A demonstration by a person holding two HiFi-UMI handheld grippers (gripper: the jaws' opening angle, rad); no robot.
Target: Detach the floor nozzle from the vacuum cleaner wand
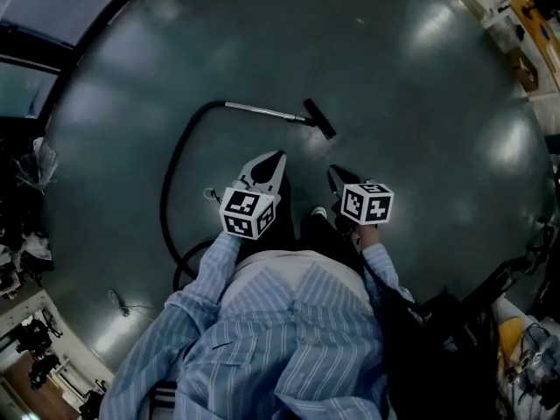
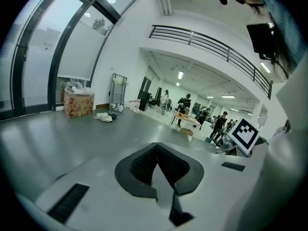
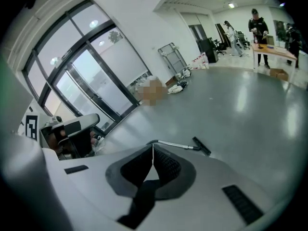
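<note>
A silver vacuum wand (image 1: pixel 259 111) lies on the grey floor, with a black floor nozzle (image 1: pixel 320 118) on its right end and a black hose (image 1: pixel 171 175) curving off its left end. The right gripper view shows the wand (image 3: pixel 174 145) and nozzle (image 3: pixel 201 146) just beyond the jaws. My left gripper (image 1: pixel 278 158) is shut and empty, short of the wand. My right gripper (image 1: pixel 332 172) is shut and empty too, below the nozzle. In the left gripper view the jaw tips (image 2: pixel 157 145) meet, and the wand is out of sight.
Tall windows (image 3: pixel 91 76) line one side of the hall. A cardboard box (image 2: pixel 78 103) and bags stand by the glass. Several people work at tables (image 2: pixel 190 121) far off. Clutter and cables sit at the floor's edges (image 1: pixel 28 234).
</note>
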